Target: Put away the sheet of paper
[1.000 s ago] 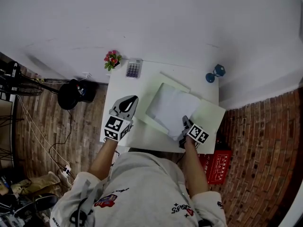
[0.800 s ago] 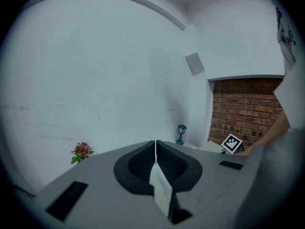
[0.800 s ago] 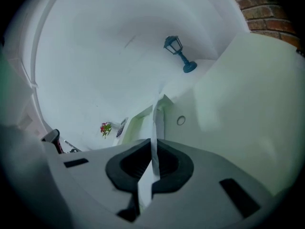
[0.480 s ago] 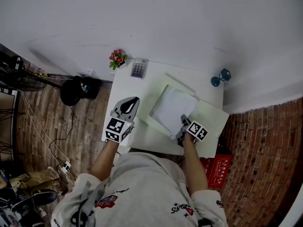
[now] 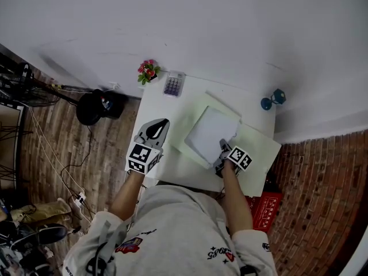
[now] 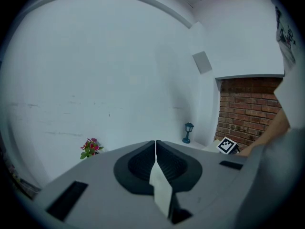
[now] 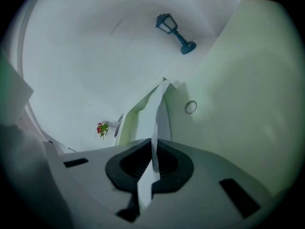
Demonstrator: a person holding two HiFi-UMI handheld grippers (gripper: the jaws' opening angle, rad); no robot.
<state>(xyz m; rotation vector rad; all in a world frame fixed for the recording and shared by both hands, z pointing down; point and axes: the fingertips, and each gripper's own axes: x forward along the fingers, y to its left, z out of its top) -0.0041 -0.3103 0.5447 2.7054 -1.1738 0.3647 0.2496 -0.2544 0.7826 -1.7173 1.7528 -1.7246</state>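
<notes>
white sheet (image 5: 210, 134) is lying on open folder (image 5: 257, 148), unfiled; right gripper (image 5: 222, 153) is pinching its 5 o'clock corner; left gripper (image 5: 162, 122) is idling closed.

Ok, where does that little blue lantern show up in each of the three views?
Head view: the blue lantern is right of centre, at the far right corner of the table.
Left gripper view: blue lantern right of centre, just left of the brick wall.
Right gripper view: blue lantern near the top, slightly right of centre, tilted.
Shared landmark: the flower pot, low left in both gripper views.
</notes>
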